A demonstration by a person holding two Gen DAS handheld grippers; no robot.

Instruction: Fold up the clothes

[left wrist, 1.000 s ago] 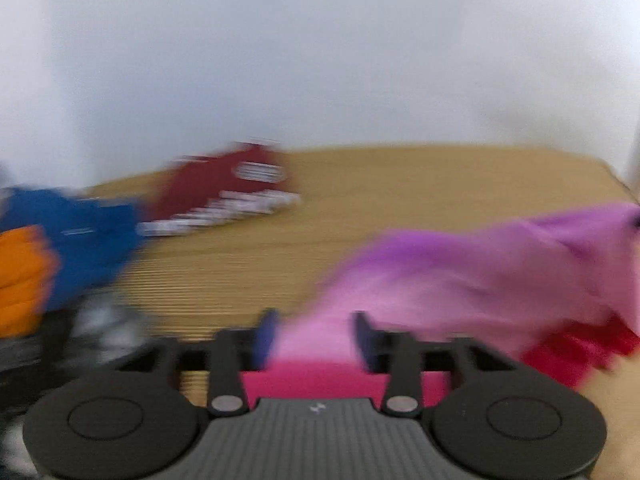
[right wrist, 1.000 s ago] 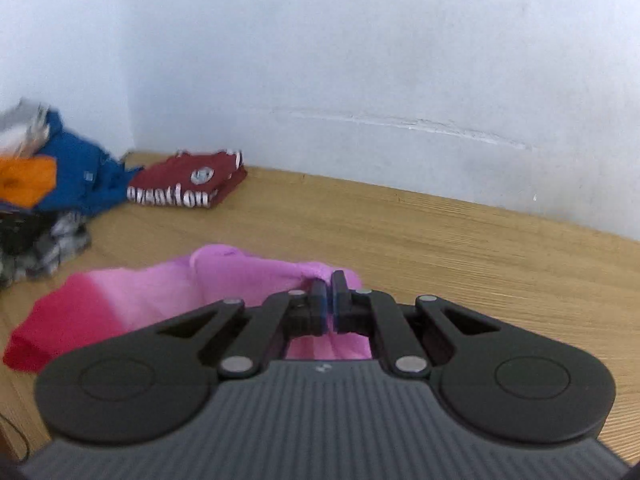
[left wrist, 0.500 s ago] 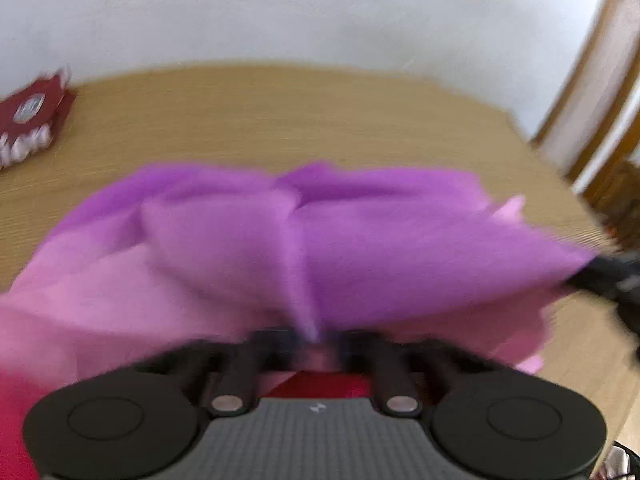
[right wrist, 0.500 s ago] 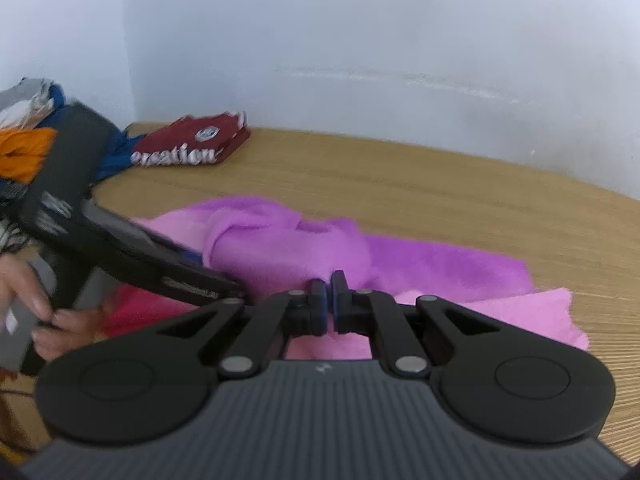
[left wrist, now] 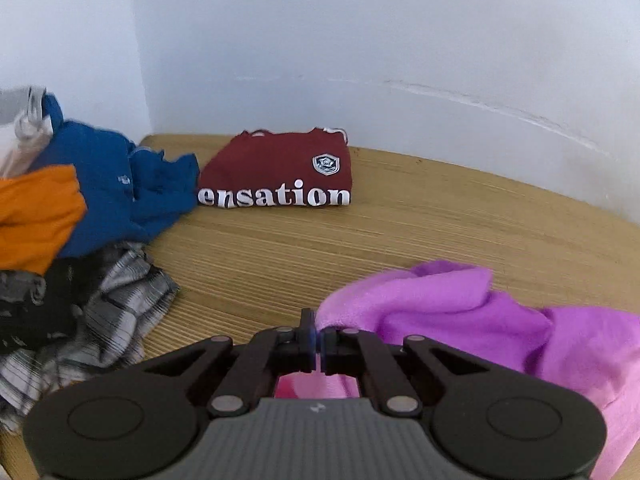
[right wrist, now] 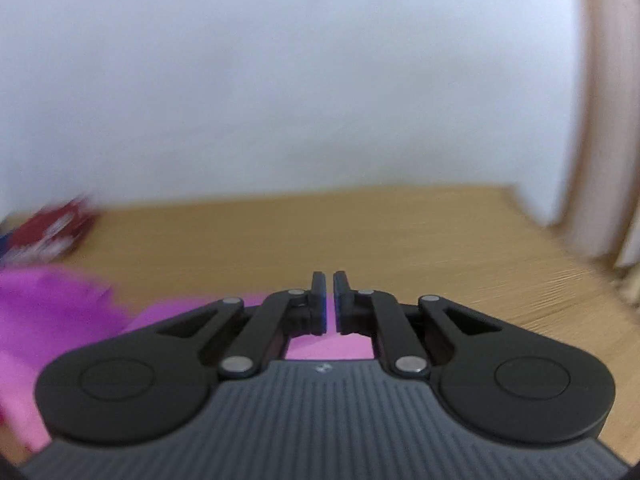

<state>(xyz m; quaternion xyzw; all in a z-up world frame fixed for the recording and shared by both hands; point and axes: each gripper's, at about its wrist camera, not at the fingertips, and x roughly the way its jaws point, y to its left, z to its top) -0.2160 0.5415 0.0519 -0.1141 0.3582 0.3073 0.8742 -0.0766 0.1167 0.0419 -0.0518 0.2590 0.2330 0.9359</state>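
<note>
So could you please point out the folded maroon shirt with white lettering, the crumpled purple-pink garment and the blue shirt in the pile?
Folded maroon shirt (left wrist: pixel 280 168): left wrist view, plain chest area.
Crumpled purple-pink garment (left wrist: pixel 460 312): left wrist view, raised fold.
Blue shirt (left wrist: pixel 108 184): left wrist view, middle.

Your ribbed wooden table (left wrist: pixel 420 232) carries a folded maroon shirt (left wrist: pixel 280 172), a crumpled purple-pink garment (left wrist: pixel 500 328), and a mixed clothes heap (left wrist: pixel 72 232).
</note>
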